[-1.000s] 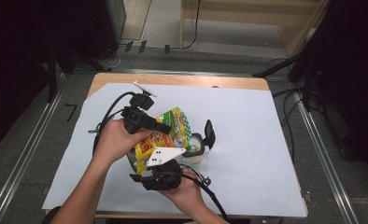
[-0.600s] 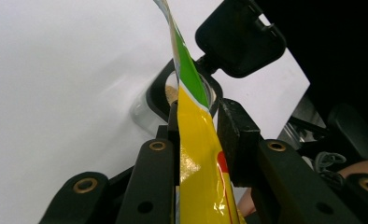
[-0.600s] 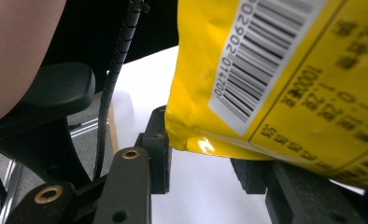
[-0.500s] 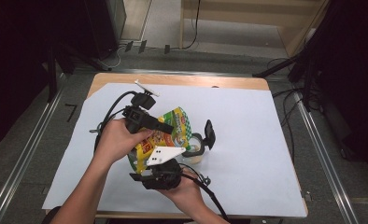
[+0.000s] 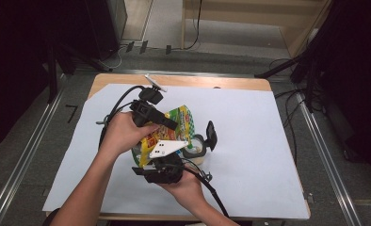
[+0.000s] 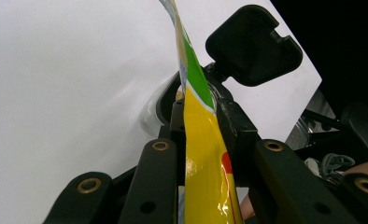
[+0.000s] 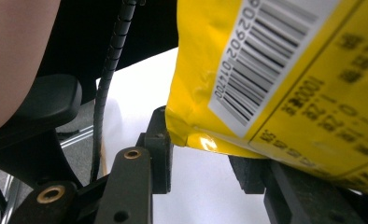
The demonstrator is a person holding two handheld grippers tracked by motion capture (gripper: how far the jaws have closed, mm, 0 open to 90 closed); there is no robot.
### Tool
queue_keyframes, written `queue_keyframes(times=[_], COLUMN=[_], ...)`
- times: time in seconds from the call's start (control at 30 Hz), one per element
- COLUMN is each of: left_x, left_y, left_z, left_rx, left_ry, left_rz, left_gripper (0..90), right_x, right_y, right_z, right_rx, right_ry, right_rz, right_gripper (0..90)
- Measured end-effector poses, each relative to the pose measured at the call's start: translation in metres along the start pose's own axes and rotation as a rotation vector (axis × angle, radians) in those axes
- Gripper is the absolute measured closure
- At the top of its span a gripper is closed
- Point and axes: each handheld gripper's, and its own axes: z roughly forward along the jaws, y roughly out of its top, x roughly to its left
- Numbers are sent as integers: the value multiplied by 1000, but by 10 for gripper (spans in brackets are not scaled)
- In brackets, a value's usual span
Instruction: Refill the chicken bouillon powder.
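Note:
A yellow and green snack bag is held up over the white sheet between both hands. My left gripper is shut on the bag's flat upper edge, and in the left gripper view the pads pinch the bag from both sides. My right gripper grips the bag's lower end from the near side. In the right gripper view the barcode corner of the bag sits between the jaws. Just right of the bag stands a small white container with its black flip lid open.
A white sheet covers most of the wooden table. Cables trail from both grippers over the sheet's left and near parts. Dark equipment and metal rails flank the table on both sides.

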Motion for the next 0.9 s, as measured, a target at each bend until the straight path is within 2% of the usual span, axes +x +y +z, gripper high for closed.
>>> queue_keyframes(times=[0.33,0.5,0.9], left_x=[4,4,7], left_y=[-7,-8,-8], left_z=[-1,-2,-3], left_rx=[-22,-33,-39], left_ry=[-17,-15,-38], left_rz=[-11,-14,-30], left_gripper=[775,769,750], right_x=[1,2,6], right_y=[-1,-1,1], right_z=[2,2,-2], right_rx=[12,10,10], right_ry=[-4,-3,7], right_rz=[-30,-32,-29], right_gripper=[649,649,646])
